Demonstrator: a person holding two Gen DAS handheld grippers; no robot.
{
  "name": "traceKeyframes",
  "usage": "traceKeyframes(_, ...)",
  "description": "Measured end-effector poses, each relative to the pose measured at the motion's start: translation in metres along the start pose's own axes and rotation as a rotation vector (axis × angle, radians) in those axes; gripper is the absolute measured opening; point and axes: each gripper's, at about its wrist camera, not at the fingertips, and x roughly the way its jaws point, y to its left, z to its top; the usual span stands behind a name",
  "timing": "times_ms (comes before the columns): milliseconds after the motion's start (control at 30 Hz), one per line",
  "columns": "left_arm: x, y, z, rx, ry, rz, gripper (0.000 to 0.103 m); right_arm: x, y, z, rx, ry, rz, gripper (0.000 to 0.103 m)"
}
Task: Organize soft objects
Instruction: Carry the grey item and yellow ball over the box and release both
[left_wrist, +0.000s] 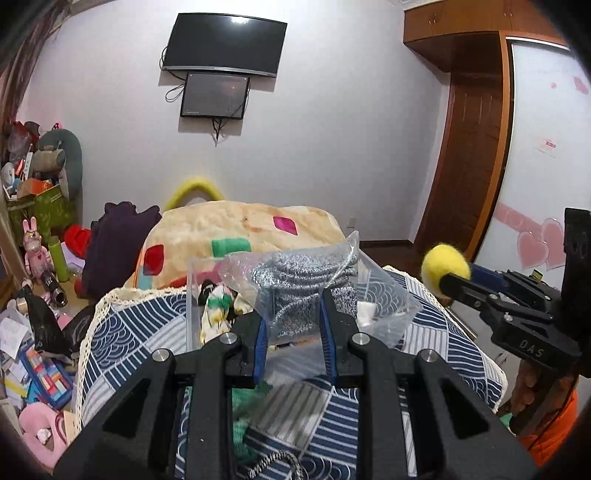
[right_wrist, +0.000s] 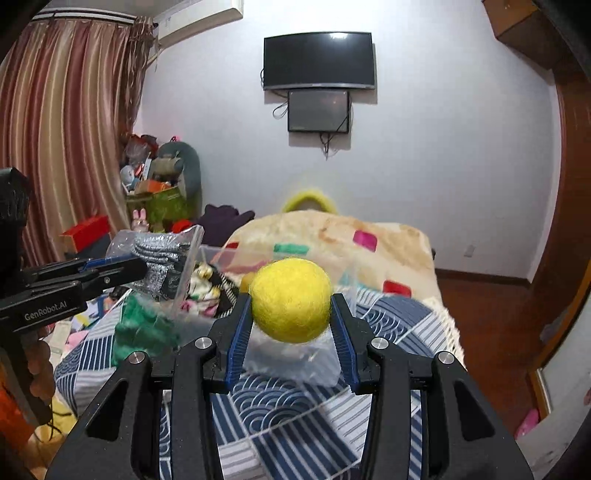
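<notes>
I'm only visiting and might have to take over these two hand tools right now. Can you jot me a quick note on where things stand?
Left gripper: jaws shut on a clear bag of grey knit fabric, held above the bed.
Right gripper: jaws shut on a yellow felt ball, also in the air.
Clear plastic bin sits on the blue patterned cover, with some patterned cloth inside.
Done: both items picked up.
Left: probably put both in the bin; green fluffy piece still loose.

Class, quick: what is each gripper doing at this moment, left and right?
Left gripper: closed on a clear plastic bag of grey knitwear.
Right gripper: closed on a yellow felt ball.
</notes>
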Motion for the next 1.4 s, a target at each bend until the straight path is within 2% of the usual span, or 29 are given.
traceKeyframes(233, 0.028, 0.003, 0.004, -0.013, 0.044, 0.015, 0.025, 0.018, -0.010, 0.011, 0.037, -0.009, -0.025, 0.039)
traceKeyframes(567, 0.076, -0.001, -0.007, -0.002, 0.140, 0.029, 0.025, 0.057, -0.011, -0.001, 0.064, 0.081, -0.034, 0.039)
traceKeyframes(800, 0.097, -0.008, -0.017, 0.018, 0.188, 0.025, 0.025, 0.066, -0.012, -0.009, 0.058, 0.127, -0.034, 0.039)
traceKeyframes(1133, 0.094, -0.015, -0.023, 0.056, 0.185, 0.032, 0.025, 0.074, -0.008, -0.013, 0.021, 0.161, -0.041, 0.040)
traceKeyframes(1233, 0.092, -0.013, -0.021, 0.050, 0.201, 0.022, 0.029, 0.074, -0.006, -0.013, 0.009, 0.165, -0.044, 0.040)
traceKeyframes(1400, 0.083, -0.011, -0.021, 0.034, 0.209, -0.004, 0.038, 0.073, -0.004, -0.012, 0.001, 0.168, -0.046, 0.047)
